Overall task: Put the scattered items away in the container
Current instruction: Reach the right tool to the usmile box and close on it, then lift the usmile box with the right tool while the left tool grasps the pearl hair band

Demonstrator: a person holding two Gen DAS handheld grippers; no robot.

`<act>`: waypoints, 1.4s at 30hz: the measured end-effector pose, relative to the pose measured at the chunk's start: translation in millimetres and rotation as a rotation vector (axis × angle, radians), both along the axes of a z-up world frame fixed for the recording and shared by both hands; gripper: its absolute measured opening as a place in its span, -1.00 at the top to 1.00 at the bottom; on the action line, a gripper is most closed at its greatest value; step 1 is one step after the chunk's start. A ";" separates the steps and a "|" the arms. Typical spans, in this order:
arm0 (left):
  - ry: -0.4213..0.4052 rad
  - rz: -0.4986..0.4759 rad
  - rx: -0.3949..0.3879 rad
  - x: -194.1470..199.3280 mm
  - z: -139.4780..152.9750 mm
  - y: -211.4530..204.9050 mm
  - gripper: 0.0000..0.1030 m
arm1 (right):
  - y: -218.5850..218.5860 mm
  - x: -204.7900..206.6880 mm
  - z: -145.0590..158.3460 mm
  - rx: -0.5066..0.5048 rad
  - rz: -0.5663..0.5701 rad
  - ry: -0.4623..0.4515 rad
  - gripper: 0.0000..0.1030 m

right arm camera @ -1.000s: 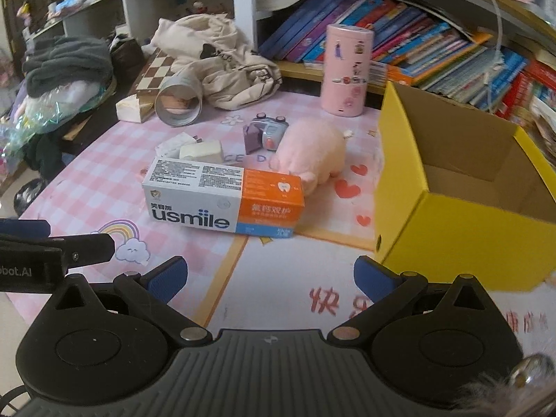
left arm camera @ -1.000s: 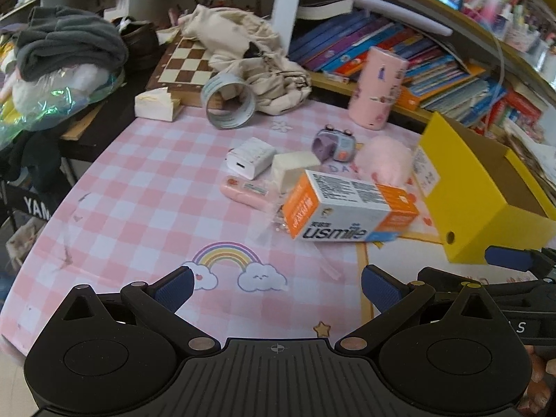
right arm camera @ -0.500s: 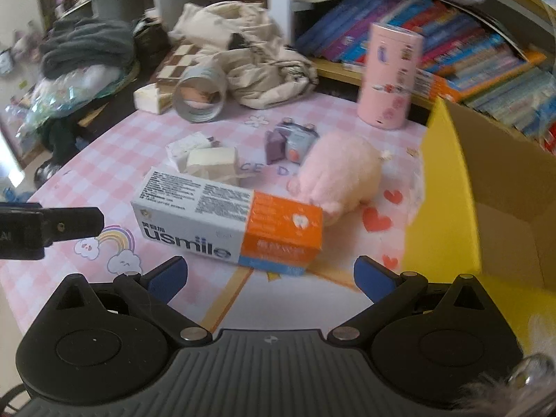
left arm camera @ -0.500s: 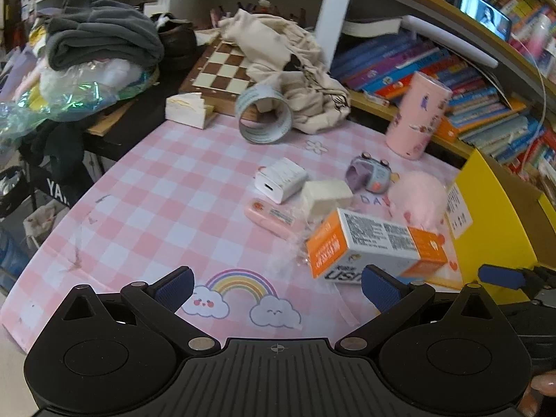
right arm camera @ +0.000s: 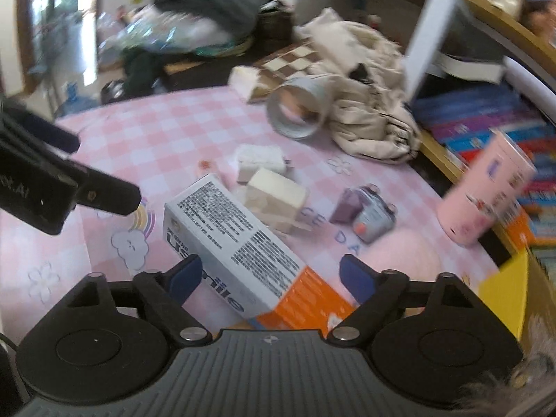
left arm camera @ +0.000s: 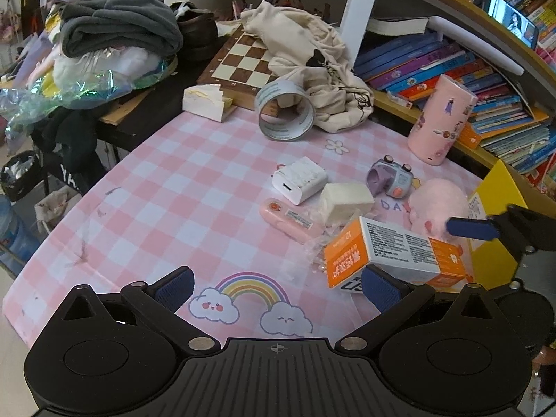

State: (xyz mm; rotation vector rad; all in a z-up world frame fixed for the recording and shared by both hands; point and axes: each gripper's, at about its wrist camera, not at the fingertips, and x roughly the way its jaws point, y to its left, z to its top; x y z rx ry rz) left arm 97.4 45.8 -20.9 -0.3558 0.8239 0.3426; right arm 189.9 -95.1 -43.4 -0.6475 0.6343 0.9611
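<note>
The toothpaste box [right arm camera: 243, 250] lies on the pink checked bench [left arm camera: 166, 187], angled, its orange end toward the yellow box [left arm camera: 493, 229] at the right. The right hand-held gripper [right arm camera: 267, 278] is low over it with its fingers spread wide on either side of the box's near end, not gripping it. The left hand-held gripper [left arm camera: 278, 285] hovers level above the rainbow print, fingers wide apart, holding nothing. Behind the toothpaste box sit a cream block [left arm camera: 345, 201], a white charger [left arm camera: 300, 180], a pink tube [left arm camera: 290, 220], a pink plush toy [left arm camera: 436, 206] and a small purple toy [left arm camera: 391, 177]
</note>
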 end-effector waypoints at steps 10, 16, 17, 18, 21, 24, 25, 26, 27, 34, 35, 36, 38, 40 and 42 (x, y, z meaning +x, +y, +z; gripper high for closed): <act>0.036 0.001 0.006 14.5 -6.3 -1.5 -1.00 | 5.3 14.4 -13.4 -0.029 0.019 0.034 -0.28; 0.052 -0.026 0.005 25.3 -10.2 -5.3 -1.00 | -14.3 12.8 -5.9 0.002 -0.055 0.085 0.09; 0.053 -0.036 0.004 26.9 -10.7 -6.4 -1.00 | -18.6 11.6 -4.1 0.008 -0.074 0.102 0.15; 0.058 -0.047 0.006 28.9 -12.0 -7.8 -1.00 | -23.0 10.7 -2.6 0.015 -0.096 0.124 0.19; 0.091 -0.086 0.019 35.6 -19.1 -13.1 -0.97 | -35.8 5.5 0.2 0.024 -0.161 0.180 0.25; 0.114 -0.132 0.014 41.8 -26.3 -18.7 -0.81 | -47.2 -1.7 1.3 0.018 -0.214 0.216 0.25; 0.118 -0.148 0.009 43.8 -28.3 -20.5 -0.74 | -49.2 -4.7 1.5 0.013 -0.222 0.219 0.25; 0.119 -0.161 0.010 45.7 -29.3 -22.2 -0.70 | -51.0 -7.7 1.6 0.007 -0.230 0.221 0.25; 0.119 -0.173 0.011 47.6 -30.1 -23.9 -0.69 | -52.8 -10.7 1.8 0.001 -0.237 0.224 0.25; 0.086 -0.185 -0.003 58.0 -32.3 -24.1 -0.13 | -53.1 -12.7 1.5 -0.007 -0.247 0.234 0.24; 0.084 -0.181 -0.008 60.1 -33.4 -22.6 -0.06 | -52.7 -12.0 1.2 -0.006 -0.248 0.234 0.24; 0.083 -0.177 -0.014 62.4 -34.6 -21.0 -0.03 | -52.4 -11.2 0.6 -0.005 -0.248 0.238 0.25; 0.081 -0.179 -0.012 66.9 -36.5 -19.9 0.07 | -51.9 -9.4 -0.6 -0.004 -0.245 0.247 0.27; 0.079 -0.186 -0.010 71.7 -38.6 -19.7 0.10 | -51.3 -6.8 -3.8 -0.016 -0.257 0.248 0.28; 0.081 -0.199 -0.010 76.3 -41.4 -20.9 0.11 | -53.5 -2.0 -6.7 -0.009 -0.271 0.273 0.28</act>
